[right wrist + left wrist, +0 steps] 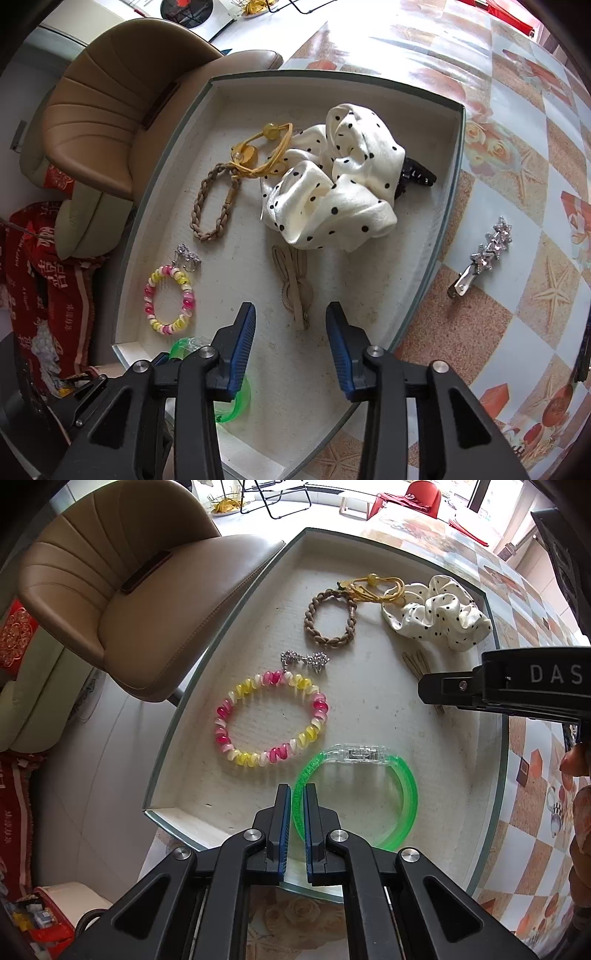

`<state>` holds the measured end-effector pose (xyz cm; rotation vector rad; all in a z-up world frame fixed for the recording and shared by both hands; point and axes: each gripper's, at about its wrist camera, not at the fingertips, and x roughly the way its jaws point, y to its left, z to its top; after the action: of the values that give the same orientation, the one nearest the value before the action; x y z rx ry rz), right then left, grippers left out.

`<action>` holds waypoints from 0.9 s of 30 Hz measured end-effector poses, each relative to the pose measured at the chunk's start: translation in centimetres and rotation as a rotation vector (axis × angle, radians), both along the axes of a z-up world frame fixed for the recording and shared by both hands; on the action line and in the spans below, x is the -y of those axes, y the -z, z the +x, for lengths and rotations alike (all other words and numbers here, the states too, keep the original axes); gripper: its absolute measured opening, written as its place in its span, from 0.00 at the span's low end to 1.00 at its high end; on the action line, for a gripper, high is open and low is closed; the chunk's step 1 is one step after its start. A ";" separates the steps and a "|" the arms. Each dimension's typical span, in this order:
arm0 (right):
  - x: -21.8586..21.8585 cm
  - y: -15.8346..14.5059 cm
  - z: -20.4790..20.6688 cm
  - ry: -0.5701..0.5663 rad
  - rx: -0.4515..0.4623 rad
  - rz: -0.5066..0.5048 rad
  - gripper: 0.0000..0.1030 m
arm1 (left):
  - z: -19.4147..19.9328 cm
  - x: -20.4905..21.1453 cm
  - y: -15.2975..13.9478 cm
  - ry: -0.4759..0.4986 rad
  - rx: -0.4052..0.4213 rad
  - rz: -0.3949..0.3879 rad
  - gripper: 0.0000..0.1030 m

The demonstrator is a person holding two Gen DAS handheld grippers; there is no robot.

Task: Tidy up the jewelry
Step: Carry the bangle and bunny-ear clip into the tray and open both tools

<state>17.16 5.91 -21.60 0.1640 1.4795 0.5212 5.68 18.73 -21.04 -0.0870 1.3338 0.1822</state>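
Note:
My left gripper (297,788) is shut on the band of a green bangle (402,801) with a clear clasp, at the near end of a white-lined tray (221,657). My right gripper (291,308) stands open over a beige rabbit-shaped hair clip (295,284) lying flat in the tray (443,236); the clip's lower end lies between the fingers, untouched by the pads. In the left wrist view the right gripper (436,690) covers most of that clip. A silver star clip (480,254) lies on the tablecloth outside the tray.
In the tray lie a pink-and-yellow spiral bracelet (271,720), sparkly earrings (306,661), a brown braided bracelet (330,618), a yellow cord tie (373,585), a polka-dot scrunchie (332,188) and a black claw clip (417,175). A tan chair (122,602) stands beside the table.

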 end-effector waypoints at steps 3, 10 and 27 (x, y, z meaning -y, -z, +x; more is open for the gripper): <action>0.4 -0.8 0.0 0.008 0.004 0.023 0.43 | -0.1 0.0 -0.2 -0.001 0.001 0.004 0.09; 1.6 -4.2 -0.6 0.054 0.026 0.086 0.49 | -0.2 0.1 -0.8 0.010 -0.006 0.017 0.09; 10.8 -8.9 -8.3 0.295 -0.047 -0.025 0.69 | 0.2 1.5 -4.2 0.174 -0.027 0.008 0.09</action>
<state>8.88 -4.84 -12.74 0.3703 1.4748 0.2614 5.89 17.19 -16.80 0.0382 1.3598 0.0418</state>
